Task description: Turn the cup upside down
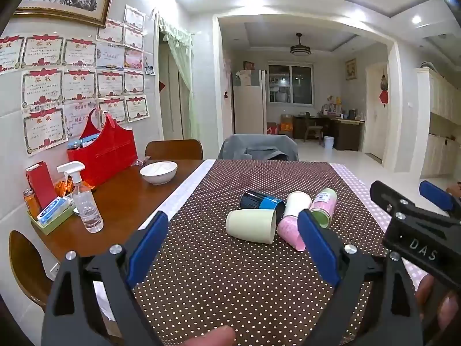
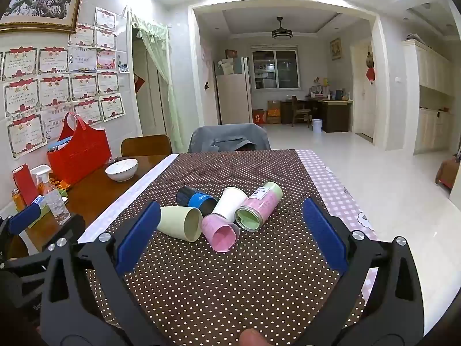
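Observation:
Several cups lie on their sides in a cluster on the brown dotted cloth [image 1: 230, 274]. A pale green cup [image 1: 250, 226] [image 2: 180, 223] is at the left, a black-and-blue cup [image 1: 261, 200] [image 2: 196, 199] behind it, a white cup [image 1: 297, 201] [image 2: 230, 203], a pink cup [image 1: 289, 232] [image 2: 220, 235] at the front, and a pink-and-green cup [image 1: 324, 206] [image 2: 258, 207] at the right. My left gripper [image 1: 230, 242] is open and empty, short of the cups. My right gripper [image 2: 230, 230] is open and empty, also short of them; it shows at the right in the left wrist view [image 1: 415, 201].
A white bowl [image 1: 158, 171], a spray bottle [image 1: 83, 199], a red bag [image 1: 105, 152] and a tray of small items [image 1: 49, 216] stand on the wooden table at the left. Chairs [image 1: 259, 147] stand at the far edge. A pink checked cloth [image 2: 331, 181] covers the right side.

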`<state>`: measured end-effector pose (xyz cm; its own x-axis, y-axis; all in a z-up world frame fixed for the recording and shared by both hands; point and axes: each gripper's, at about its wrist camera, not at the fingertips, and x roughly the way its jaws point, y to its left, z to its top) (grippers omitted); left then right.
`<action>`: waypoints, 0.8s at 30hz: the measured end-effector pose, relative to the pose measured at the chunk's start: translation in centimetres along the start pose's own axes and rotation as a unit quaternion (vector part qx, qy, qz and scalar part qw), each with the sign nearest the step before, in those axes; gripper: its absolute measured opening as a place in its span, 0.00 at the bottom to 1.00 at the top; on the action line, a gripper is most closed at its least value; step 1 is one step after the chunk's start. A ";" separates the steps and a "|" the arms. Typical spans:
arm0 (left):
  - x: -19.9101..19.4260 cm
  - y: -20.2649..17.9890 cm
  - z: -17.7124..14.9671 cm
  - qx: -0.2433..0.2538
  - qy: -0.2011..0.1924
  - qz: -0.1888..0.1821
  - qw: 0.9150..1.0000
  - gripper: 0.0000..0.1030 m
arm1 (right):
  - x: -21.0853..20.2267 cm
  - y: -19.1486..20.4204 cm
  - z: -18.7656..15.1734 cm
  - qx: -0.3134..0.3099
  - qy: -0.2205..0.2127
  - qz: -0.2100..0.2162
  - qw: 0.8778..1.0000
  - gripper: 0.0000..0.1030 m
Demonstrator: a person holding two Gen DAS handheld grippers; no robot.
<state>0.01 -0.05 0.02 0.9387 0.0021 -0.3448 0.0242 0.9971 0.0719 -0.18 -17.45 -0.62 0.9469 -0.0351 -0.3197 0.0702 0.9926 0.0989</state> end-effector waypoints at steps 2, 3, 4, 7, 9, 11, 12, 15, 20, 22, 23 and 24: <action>0.0 0.0 0.0 -0.003 -0.002 -0.001 1.000 0.87 | 0.0 0.0 0.0 0.001 0.000 -0.002 1.000 0.94; 0.0 0.0 0.0 -0.004 -0.003 0.000 1.000 0.87 | 0.0 0.0 0.0 0.001 0.000 -0.001 1.000 0.94; 0.0 0.0 -0.1 -0.005 -0.003 0.000 1.000 0.87 | 0.0 0.0 0.0 0.000 0.000 -0.001 1.000 0.94; -0.1 -0.1 -0.3 -0.008 -0.006 -0.003 1.000 0.88 | -0.1 -0.1 0.1 0.002 -0.002 -0.004 1.000 0.94; 0.3 -0.3 -0.1 -0.009 -0.009 -0.008 1.000 0.88 | 0.0 -0.1 -0.1 0.002 -0.004 -0.006 1.000 0.94; 0.1 -0.5 -0.3 -0.005 -0.018 -0.006 1.000 0.88 | 0.4 -0.1 -0.3 0.002 -0.004 -0.008 1.000 0.94; 0.0 -0.8 -0.4 0.001 -0.023 -0.002 1.000 0.88 | 0.4 -0.2 -0.4 0.002 -0.004 -0.010 1.000 0.94; -0.3 -0.2 0.0 -0.002 -0.036 -0.015 0.999 0.96 | 0.1 -0.3 0.0 0.003 -0.009 -0.018 1.000 0.94; -0.3 -0.2 -0.1 -0.006 -0.036 -0.017 0.999 0.96 | -0.2 -0.7 0.2 0.006 -0.023 -0.019 1.000 0.94; -0.3 -0.2 0.0 -0.008 -0.035 -0.017 0.999 0.96 | -0.2 -0.8 0.3 0.007 -0.028 -0.017 0.999 0.94; -0.2 -0.1 0.1 -0.008 -0.034 -0.015 0.999 0.96 | -0.2 -0.9 0.3 0.009 -0.028 -0.014 0.999 0.94; -0.3 -0.2 0.1 -0.007 -0.034 -0.013 0.999 0.96 | -0.3 -1.0 0.3 0.011 -0.029 -0.012 0.999 0.94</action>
<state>-0.25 -0.21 0.18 0.9588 -0.0294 -0.2827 0.0455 0.9977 0.0507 -0.46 -18.50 -0.32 0.9613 -0.0664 -0.2673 0.0996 0.9887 0.1123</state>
